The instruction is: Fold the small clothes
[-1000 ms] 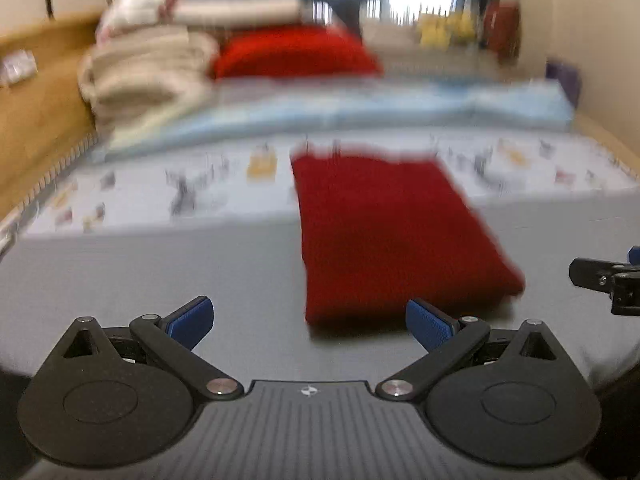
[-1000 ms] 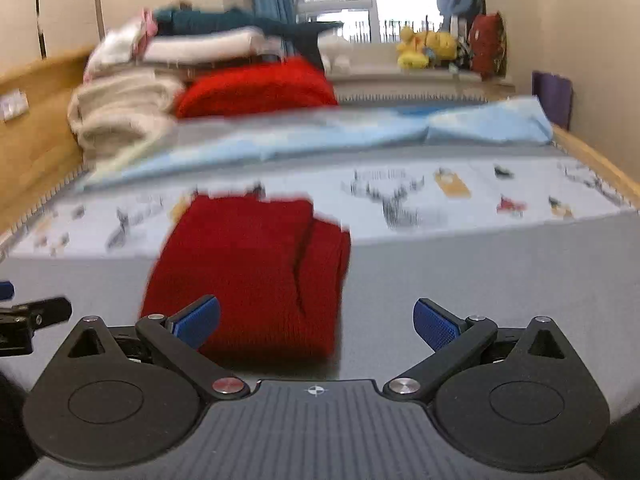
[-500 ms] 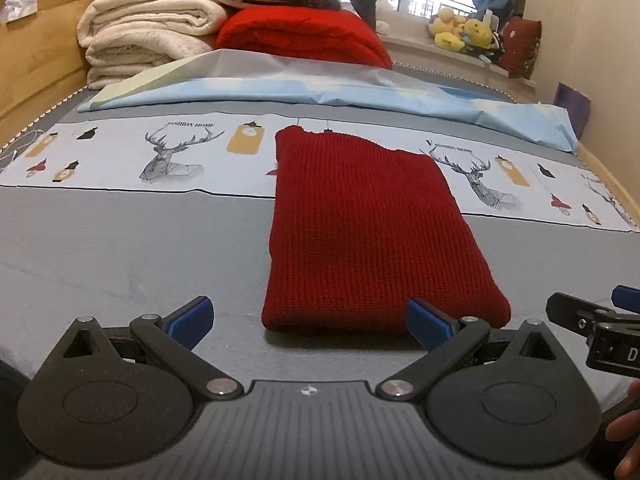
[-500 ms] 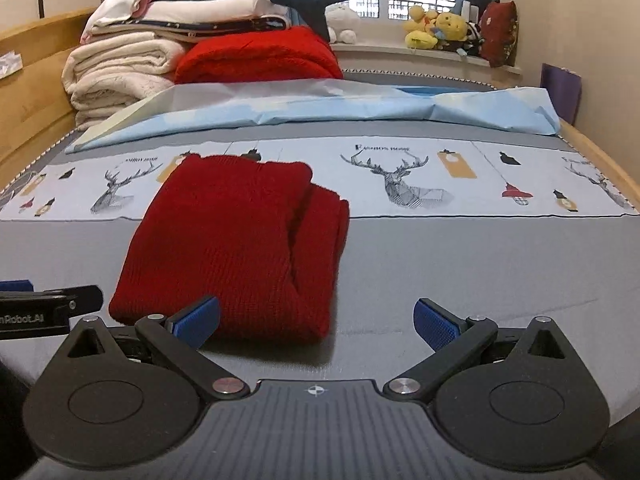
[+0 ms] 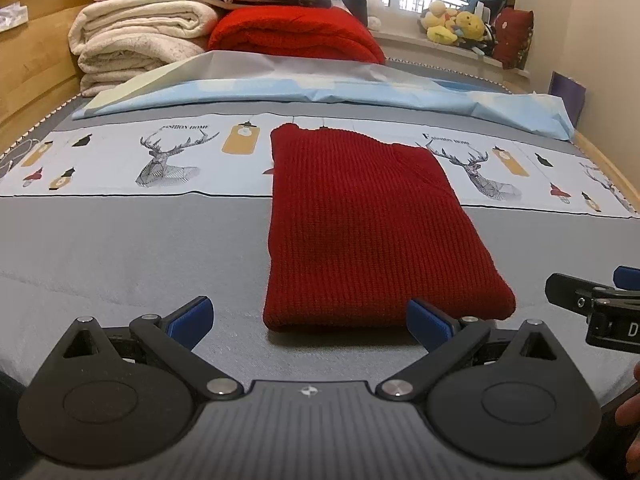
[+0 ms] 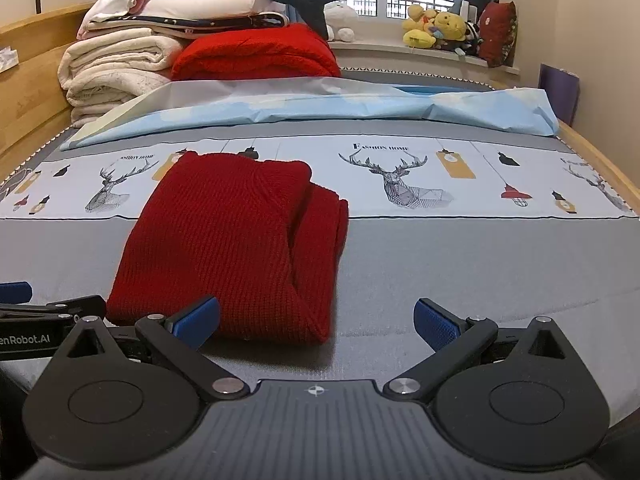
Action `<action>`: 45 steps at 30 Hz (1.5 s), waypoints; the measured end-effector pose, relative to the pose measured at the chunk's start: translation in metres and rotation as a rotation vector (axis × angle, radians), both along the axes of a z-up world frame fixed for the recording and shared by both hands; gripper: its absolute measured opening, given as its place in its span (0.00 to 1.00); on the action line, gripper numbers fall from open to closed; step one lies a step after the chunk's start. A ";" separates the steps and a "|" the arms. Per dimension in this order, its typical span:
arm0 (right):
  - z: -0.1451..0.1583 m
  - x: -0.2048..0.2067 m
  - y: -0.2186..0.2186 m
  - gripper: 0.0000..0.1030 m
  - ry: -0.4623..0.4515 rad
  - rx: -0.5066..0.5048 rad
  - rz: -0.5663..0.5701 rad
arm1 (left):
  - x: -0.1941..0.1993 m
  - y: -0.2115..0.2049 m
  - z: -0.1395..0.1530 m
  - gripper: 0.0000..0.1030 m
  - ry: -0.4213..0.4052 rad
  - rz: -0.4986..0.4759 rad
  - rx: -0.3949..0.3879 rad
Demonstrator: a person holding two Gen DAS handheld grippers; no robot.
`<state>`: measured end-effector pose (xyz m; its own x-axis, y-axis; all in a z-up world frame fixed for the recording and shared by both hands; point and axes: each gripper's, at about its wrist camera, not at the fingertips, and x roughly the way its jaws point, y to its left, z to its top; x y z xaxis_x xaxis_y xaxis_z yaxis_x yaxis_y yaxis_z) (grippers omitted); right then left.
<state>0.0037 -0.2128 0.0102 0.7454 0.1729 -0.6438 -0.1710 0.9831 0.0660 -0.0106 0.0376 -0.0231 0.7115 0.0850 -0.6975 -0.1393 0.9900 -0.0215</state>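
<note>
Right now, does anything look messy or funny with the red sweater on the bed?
Only a little. The red sweater lies folded on the grey bedspread, but its right side bunches into a thick, uneven roll that sticks out past the top layer. Both grippers, left and right, are open and holding nothing.

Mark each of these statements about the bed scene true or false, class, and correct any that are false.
1. The red knitted garment lies folded on the bed. True.
2. The left gripper is shut on the garment. False: its jaws stand wide apart and hold nothing.
3. The right gripper is open. True.
4. The garment lies wholly on the grey part of the cover. False: its far end reaches onto the deer-print band.
5. Soft toys sit on the windowsill. True.
6. The folded white blankets are stacked at the right side of the bed. False: they are at the far left, by the wooden board.
</note>
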 end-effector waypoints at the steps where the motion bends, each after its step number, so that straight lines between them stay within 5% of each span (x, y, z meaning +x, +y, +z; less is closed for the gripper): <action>1: 0.000 0.000 0.000 0.99 0.001 -0.001 0.001 | 0.000 0.000 0.000 1.00 -0.001 -0.002 -0.001; 45: 0.001 0.000 0.010 0.99 -0.006 -0.020 0.014 | 0.000 0.000 0.001 1.00 0.000 -0.019 -0.033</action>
<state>0.0034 -0.2033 0.0107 0.7465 0.1707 -0.6431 -0.1853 0.9816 0.0455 -0.0106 0.0375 -0.0221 0.7125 0.0484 -0.7000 -0.1201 0.9913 -0.0537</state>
